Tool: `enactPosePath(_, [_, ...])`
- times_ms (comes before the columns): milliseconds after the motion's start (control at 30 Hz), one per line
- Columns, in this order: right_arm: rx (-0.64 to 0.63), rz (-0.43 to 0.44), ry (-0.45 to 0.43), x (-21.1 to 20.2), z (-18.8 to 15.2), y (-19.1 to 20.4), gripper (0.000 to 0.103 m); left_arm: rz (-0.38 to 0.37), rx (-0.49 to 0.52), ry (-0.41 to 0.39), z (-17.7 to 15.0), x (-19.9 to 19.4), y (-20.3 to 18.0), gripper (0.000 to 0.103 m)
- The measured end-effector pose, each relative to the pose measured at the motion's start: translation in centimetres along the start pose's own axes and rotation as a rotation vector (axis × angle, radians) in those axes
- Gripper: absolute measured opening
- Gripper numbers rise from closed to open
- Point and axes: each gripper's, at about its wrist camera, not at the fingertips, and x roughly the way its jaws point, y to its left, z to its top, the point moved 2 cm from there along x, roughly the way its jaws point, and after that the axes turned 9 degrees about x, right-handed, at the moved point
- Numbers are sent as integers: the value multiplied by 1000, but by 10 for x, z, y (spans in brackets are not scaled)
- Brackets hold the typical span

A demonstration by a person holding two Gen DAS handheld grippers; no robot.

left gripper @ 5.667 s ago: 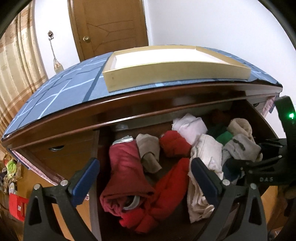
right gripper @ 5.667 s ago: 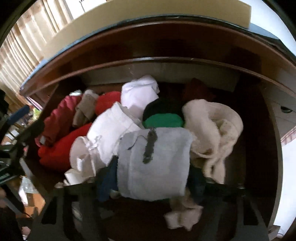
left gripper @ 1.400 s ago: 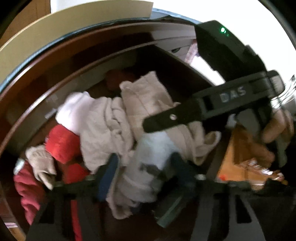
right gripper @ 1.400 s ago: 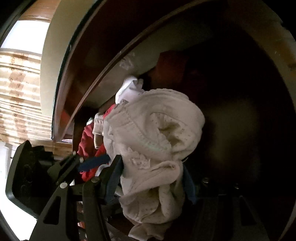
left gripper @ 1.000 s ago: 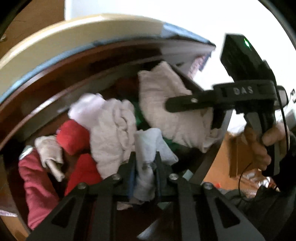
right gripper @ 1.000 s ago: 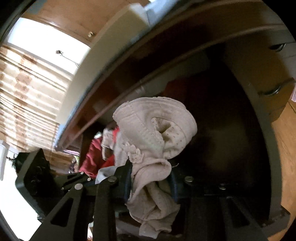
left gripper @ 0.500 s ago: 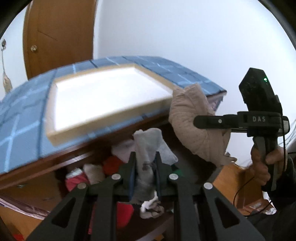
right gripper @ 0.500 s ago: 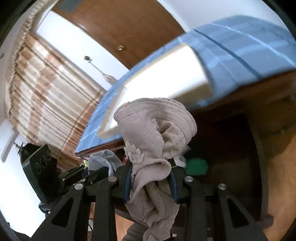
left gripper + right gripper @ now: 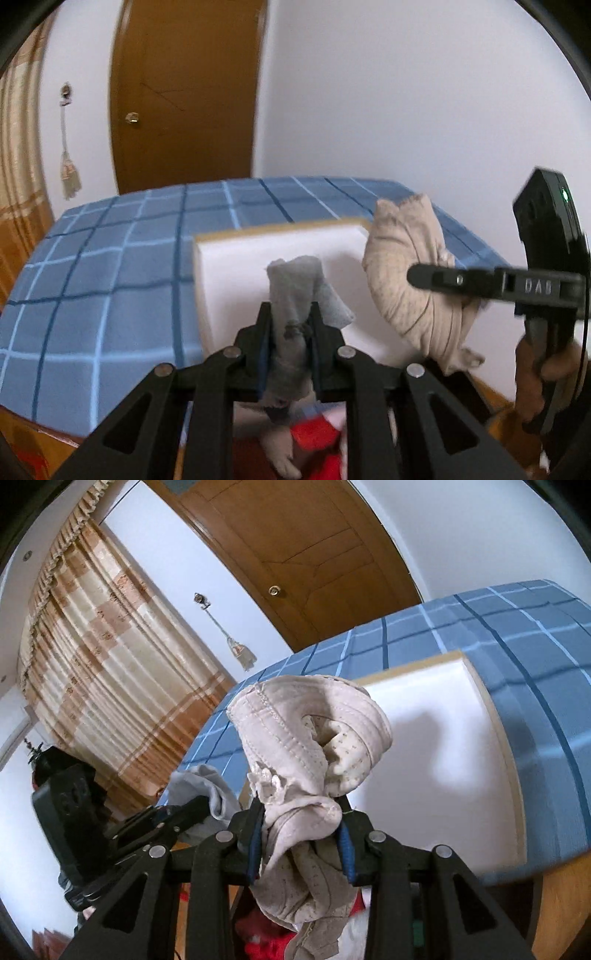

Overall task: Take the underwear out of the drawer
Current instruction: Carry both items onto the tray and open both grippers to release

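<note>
Underwear point(image 9: 290, 325) pinched between gripper fingers.

A blue checked cloth point(image 9: 110, 280) covers the desk, and a shallow white tray point(image 9: 236, 273) with a pale wooden rim sits on it. At eleven o'clock stands a brown wooden door point(image 9: 184, 92); a tassel point(image 9: 70, 177) hangs at ten, beside striped beige curtains point(image 9: 92, 664).
</note>
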Motion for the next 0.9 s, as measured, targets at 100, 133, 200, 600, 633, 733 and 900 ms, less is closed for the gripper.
enactPosePath(100, [9,-1,-10,27,22,5,36,36,-26,-15,14,14,13,16])
enactPosePath(133, [6,-8,-11,33,27,7,36,46,-29,-13,18,21,16,16])
enactPosePath(200, [11,-25,-6,52,39,7,36,65,-32,-1,25,41,23,16])
enactPosePath(600, [48,-148,37,141,74,-6,36,152,-123,107,37,127,52,16])
enactPosePath(633, [54,-162,45,147,75,-9,36,162,-124,120,37,132,53,16])
enactPosePath(733, [63,-189,70,162,76,-17,36,165,-138,150,35,138,53,16])
enactPosePath(900, [70,-197,88,173,76,-23,36,192,-127,203,34,150,55,17])
